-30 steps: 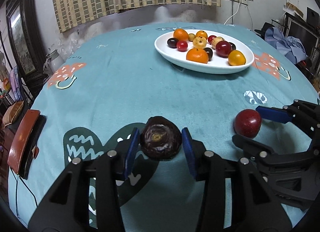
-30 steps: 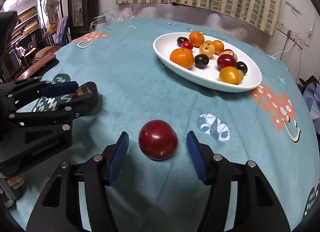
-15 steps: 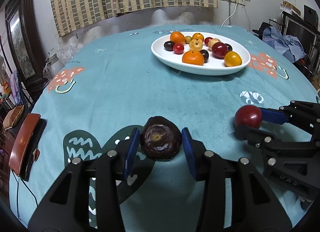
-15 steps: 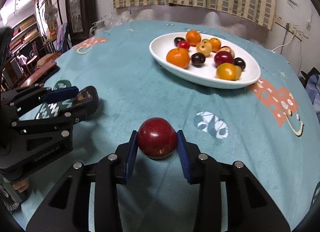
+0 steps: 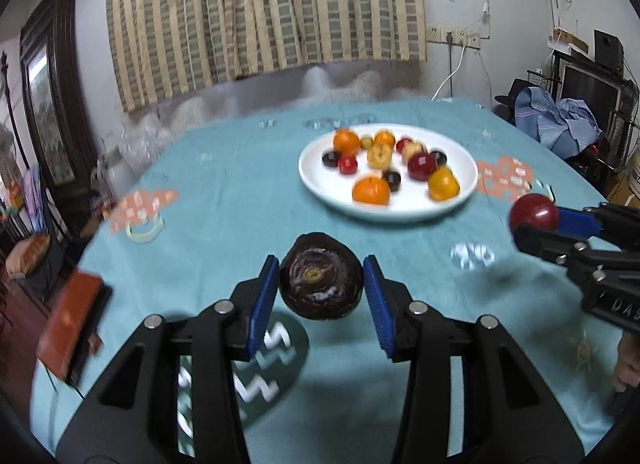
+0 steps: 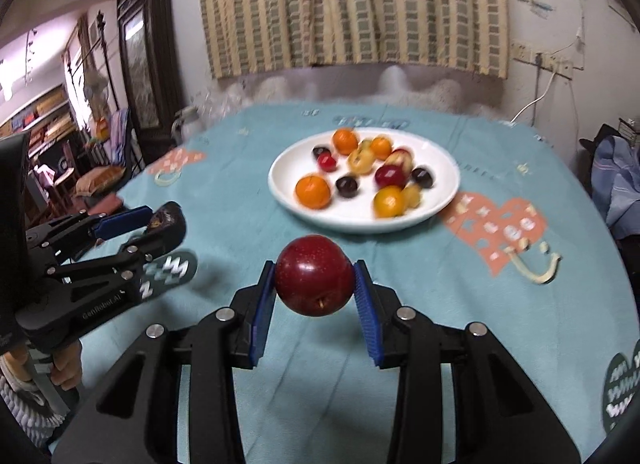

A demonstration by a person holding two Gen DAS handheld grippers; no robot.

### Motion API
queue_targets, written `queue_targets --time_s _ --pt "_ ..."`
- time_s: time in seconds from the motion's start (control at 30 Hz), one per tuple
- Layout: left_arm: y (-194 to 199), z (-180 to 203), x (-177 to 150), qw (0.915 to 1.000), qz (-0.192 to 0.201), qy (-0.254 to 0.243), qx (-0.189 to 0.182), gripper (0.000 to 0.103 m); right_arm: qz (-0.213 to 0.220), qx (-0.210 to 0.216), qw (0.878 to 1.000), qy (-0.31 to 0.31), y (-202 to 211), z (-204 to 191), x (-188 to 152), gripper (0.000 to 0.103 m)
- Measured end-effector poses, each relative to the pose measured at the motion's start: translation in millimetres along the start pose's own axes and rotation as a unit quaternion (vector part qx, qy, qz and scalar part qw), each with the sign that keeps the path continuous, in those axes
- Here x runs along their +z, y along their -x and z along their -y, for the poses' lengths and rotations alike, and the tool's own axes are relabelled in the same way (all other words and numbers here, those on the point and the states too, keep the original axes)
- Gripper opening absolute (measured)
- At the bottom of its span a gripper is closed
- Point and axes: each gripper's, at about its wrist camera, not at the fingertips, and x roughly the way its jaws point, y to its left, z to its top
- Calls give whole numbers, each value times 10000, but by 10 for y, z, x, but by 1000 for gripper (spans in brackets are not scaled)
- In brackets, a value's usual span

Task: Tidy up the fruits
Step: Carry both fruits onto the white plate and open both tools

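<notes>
Left gripper (image 5: pixel 321 291): I have its blue pads clamped on a dark purple fruit (image 5: pixel 321 277), one pad on each side, the fruit's ringed end with a yellow centre facing my camera. It hangs above the table with its shadow on the cloth below.
Right gripper (image 6: pixel 314 290): I have it closed on a red apple (image 6: pixel 314 275), pads pressed to both flanks, the stem pit turned down toward me. The apple is off the cloth.
Across views: from the left camera I see the right gripper at the right edge with the red apple at its tip; from the right camera the left gripper sits at the left edge with the dark fruit between its fingers.
White plate (image 6: pixel 448 200): oval, on the table beyond both grippers, well apart from the held fruits.
Plate contents: two oranges (image 6: pixel 313 191), a yellow-orange fruit (image 6: pixel 388 201), a red apple-like fruit, several small dark plums (image 6: pixel 347 185) and a small red one; motion blur hides finer detail.
Tablecloth (image 6: pixel 224 184): teal, with orange heart prints and dark patches with white zigzags.
Background: striped curtain (image 5: pixel 260 12) on the wall behind the table.
</notes>
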Motion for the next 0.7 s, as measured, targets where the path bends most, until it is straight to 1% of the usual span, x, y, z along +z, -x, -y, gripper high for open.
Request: queue_targets --time_s 0.07,0.2,0.27,0.33,0.4,0.5,0.6,0.7 --pt "17 -13 201 9999 118 -39 26 44 117 -75 9999 -35 58 93 146 39" --pt "-15 10 583 9994 343 -89 25 44 495 -281 9983 -122 212 285 557 39" --pt "-94 26 776 9992 390 -30 -51 44 597 -303 9976 -202 214 368 739 39" --pt "-199 30 902 9992 362 57 -164 44 623 -286 9972 -301 139 450 905 39" --pt "-352 44 1001 9992 303 119 -236 44 531 -238 9976 -371 -16 508 1022 39" --pt "-623 105 1070 9993 158 154 -289 44 303 -144 9982 -501 -302 573 1068 39" --pt "-961 133 1052 9991 -52 268 -320 44 -69 7 9982 -595 -669 567 1000 39" --pt "-1251 94 994 9981 -319 395 -362 44 -441 36 9987 -253 -1012 395 826 39"
